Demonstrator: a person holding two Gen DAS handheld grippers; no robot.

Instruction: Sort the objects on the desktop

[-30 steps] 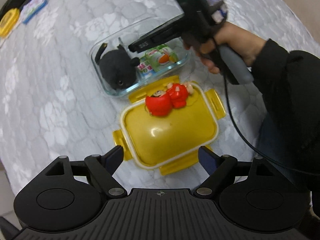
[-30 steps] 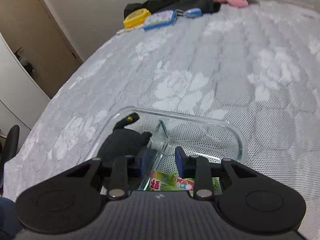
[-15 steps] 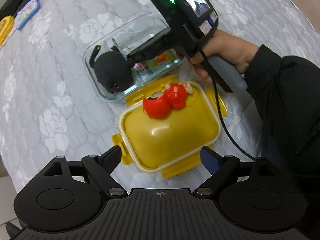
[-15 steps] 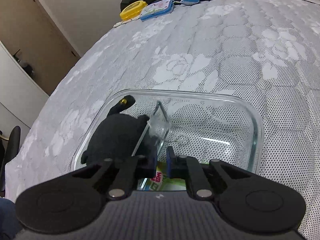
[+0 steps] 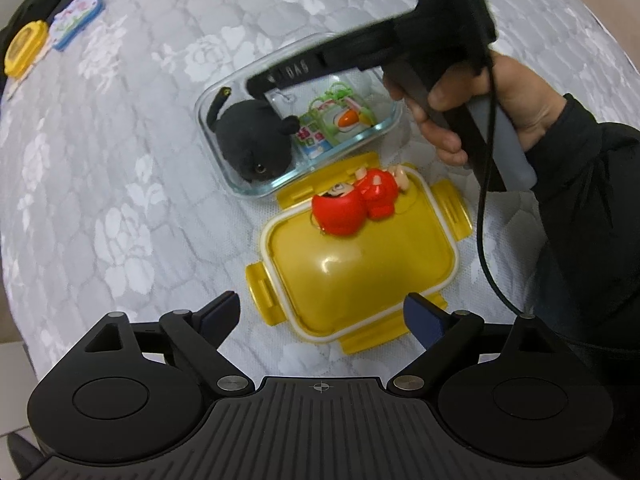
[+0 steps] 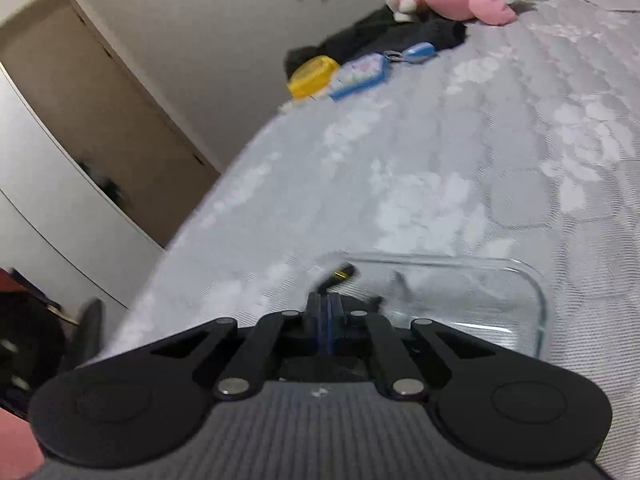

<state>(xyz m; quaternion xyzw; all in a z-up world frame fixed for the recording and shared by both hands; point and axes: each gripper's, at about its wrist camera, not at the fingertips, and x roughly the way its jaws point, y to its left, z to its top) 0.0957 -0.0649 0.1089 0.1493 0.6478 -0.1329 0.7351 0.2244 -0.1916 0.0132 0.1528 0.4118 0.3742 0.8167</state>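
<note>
**Right tongs shut over the glass container**

The left tongs (image 5: 322, 314) gape wide above the yellow lid (image 5: 356, 268), where a red figure (image 5: 356, 202) lies. The right tongs (image 6: 327, 312) are pressed together, gripping nothing visible, above the glass container (image 5: 296, 120) holding a black plush (image 5: 252, 140).

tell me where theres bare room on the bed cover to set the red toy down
Widest bare patch: the quilted cover left of the glass container, reaching back to the yellow case and blue pouch. Crowded: the container and the yellow lid under the red toy nearly touch, and the right gripper hangs over the container.
</note>
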